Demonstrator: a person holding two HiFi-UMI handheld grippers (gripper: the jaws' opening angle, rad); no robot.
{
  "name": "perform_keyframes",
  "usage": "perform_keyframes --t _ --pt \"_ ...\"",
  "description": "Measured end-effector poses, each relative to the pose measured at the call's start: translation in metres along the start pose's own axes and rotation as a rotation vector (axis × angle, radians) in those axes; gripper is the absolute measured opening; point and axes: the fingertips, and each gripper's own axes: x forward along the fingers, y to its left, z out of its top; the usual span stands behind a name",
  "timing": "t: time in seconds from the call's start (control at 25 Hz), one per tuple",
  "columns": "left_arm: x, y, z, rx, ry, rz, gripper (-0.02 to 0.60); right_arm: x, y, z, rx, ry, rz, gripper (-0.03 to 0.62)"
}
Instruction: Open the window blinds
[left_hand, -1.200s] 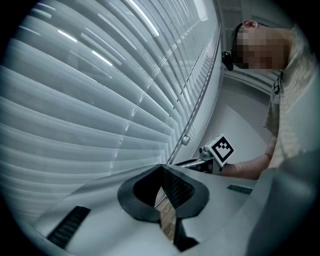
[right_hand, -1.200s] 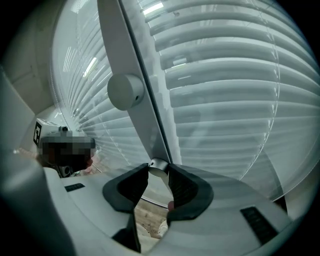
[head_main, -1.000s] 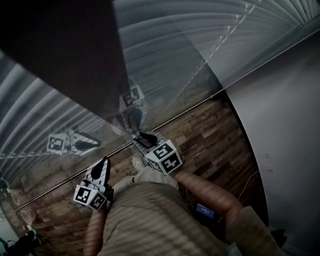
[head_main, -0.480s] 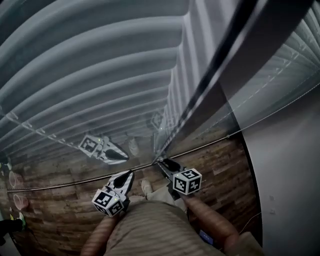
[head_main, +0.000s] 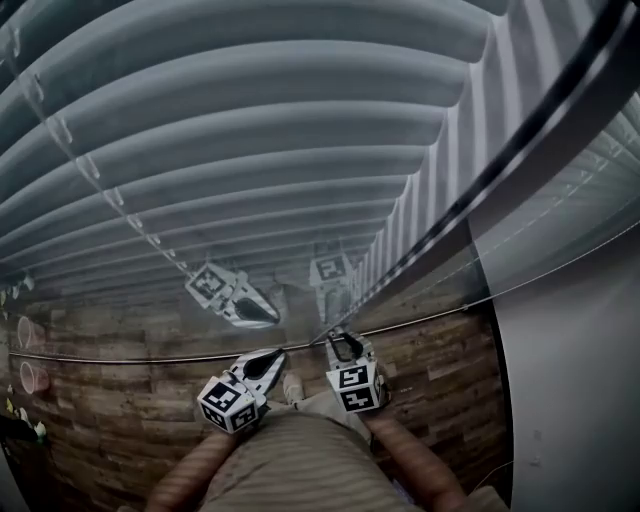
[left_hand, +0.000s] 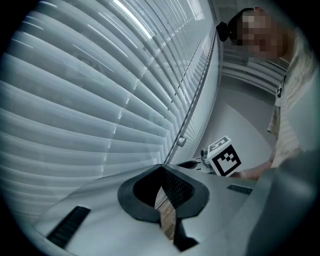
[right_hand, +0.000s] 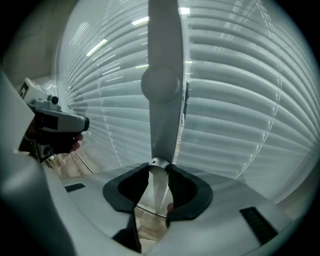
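Note:
Closed white blind slats fill the window. The tilt wand hangs down in front of them as a thin rod. In the right gripper view the wand is pale, with a round knob partway up, and its lower end cap sits between the pads. My right gripper has just been closing and is shut on that end. My left gripper hangs just left of it near the glass, jaws together, holding nothing. The left gripper view shows the right gripper at the wand's foot.
The glass below the slats mirrors both grippers. A thin metal rail runs along the window's foot above the wooden plank floor. Red cups stand at the far left. A plain grey wall lies to the right.
The head view has swung up onto the slats. The right gripper has rolled and now points straight at the wand's foot. Both grippers sit lower in the picture and closer together.

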Motion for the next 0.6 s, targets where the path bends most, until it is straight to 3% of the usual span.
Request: perform_keyframes --t 0.16,0.24,0.44,0.52,0.6 --pt "-0.005 -0.009 -0.002 0.013 0.010 -0.008 0.014 -0.004 0.006 -0.003 -0.402 0.094 -0.228 0.127" --pt "-0.008 -0.016 -0.003 0.016 0.016 -0.008 0.014 -0.008 0.007 -0.004 -0.441 0.098 -0.249 0.127" --pt "-0.009 -0.021 -0.007 0.016 0.036 -0.007 0.015 -0.015 0.004 -0.002 -0.196 -0.025 -0.090 0.130" --pt "-0.009 -0.021 -0.010 0.021 0.047 -0.010 0.015 -0.016 0.006 -0.005 -0.027 -0.073 0.017 0.136" --pt "-0.007 -0.021 -0.015 0.029 0.055 -0.011 0.015 -0.017 0.006 -0.009 0.157 -0.120 0.118 0.196"
